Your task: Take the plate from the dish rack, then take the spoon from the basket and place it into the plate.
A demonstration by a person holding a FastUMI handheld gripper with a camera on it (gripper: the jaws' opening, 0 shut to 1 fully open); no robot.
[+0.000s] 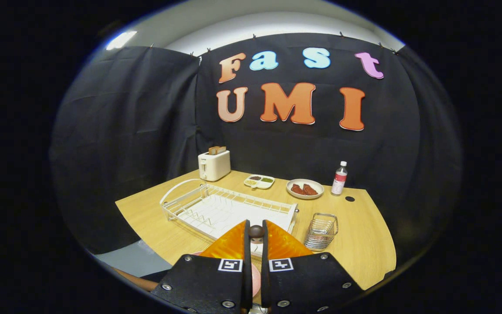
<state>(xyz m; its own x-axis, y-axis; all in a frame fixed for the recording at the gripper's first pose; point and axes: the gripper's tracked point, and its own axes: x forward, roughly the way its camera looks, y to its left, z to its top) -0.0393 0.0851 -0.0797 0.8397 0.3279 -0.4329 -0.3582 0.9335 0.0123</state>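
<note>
- Gripper view: the gripper [256,230] has its fingers drawn narrow around a dark round spoon end [256,231], pinched between them.
- Just beyond lies the white wire dish rack [216,208] on the wooden surface [364,244].
- Right of the rack stands the silver wire basket [321,231].
- A pink plate [255,279] shows under the fingers, nearer than the rack.

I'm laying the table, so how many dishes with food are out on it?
2. A divided tray sits beyond the dish rack, near the toaster. A round plate of reddish food sits beside it, next to the bottle. The claw may hide others.
</note>
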